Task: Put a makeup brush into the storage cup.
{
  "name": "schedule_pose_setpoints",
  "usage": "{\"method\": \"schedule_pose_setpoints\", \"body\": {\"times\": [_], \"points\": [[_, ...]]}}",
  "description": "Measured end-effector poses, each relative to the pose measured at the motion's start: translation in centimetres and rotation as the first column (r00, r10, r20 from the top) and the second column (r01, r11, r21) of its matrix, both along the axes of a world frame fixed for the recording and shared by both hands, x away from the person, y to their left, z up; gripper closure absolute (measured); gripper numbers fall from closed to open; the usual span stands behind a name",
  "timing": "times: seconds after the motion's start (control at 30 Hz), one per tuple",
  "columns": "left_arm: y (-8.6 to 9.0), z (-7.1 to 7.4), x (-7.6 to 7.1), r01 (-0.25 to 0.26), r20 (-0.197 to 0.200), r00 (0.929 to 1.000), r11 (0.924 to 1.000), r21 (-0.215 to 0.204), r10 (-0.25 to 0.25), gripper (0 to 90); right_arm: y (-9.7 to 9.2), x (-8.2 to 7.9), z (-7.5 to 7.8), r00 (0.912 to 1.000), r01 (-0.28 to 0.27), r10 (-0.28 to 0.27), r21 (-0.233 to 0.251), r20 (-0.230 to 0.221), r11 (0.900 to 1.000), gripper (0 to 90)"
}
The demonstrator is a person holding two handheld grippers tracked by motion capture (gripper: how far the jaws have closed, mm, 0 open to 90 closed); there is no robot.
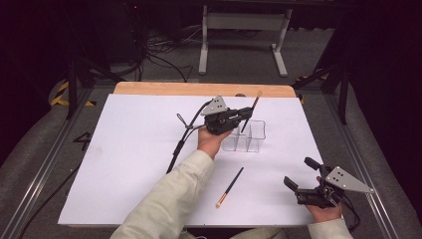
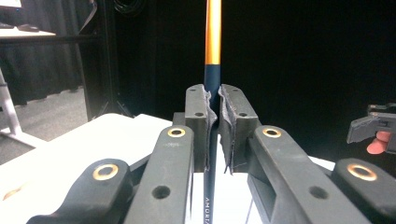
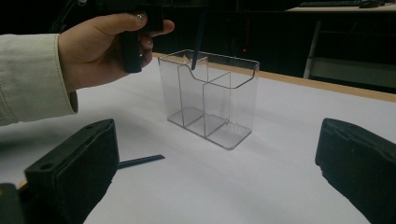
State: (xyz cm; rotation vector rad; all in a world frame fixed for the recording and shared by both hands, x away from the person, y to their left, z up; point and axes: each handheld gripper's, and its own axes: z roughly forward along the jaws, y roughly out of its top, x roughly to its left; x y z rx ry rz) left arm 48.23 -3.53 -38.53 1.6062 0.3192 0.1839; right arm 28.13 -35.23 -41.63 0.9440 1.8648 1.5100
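While the left gripper (image 1: 244, 115) hangs just above centre in the high view, its jaws are clamped on a dark-handled brush (image 1: 250, 112) whose lower tip dips into the top of the clear divided holder (image 1: 251, 137). Seen from the left gripper view, the brush handle (image 2: 212, 84) runs upright between the pressed pads (image 2: 225, 122), orange above and navy below. Down at the lower right of the high view, the right gripper (image 1: 299, 174) rests with jaws spread wide and nothing between them. A second brush (image 1: 230, 186) lies flat on the white sheet (image 1: 134, 164), lower centre, apart from the holder.
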Motion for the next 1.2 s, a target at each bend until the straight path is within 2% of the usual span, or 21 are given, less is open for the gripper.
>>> {"method": "schedule_pose_setpoints", "body": {"times": [0.33, 1.1, 1.2], "points": [[-0.2, -0.62, 0.08, 0.013, -0.015, 0.9998, 0.9994, 0.033, -0.013, 82.3, 0.01, 0.01, 0.0, 1.0, -0.002, 0.002, 0.001, 0.001, 1.0, 0.1], [-0.23, -0.99, -0.02, 0.022, -0.029, 0.9994, 0.9985, 0.051, -0.02, 81.9, 0.1, 0.04, 0.01, 1.0, -0.007, 0.007, 0.002, -0.001, 1.0, 0.1], [-0.18, -0.92, -0.02, 0.026, -0.043, 0.9988, 0.9989, 0.038, -0.025, 81.3, 0.11, 0.08, -0.03, 1.0, -0.007, 0.007, -0.002, 0.0, 1.0, 0.1]]}}
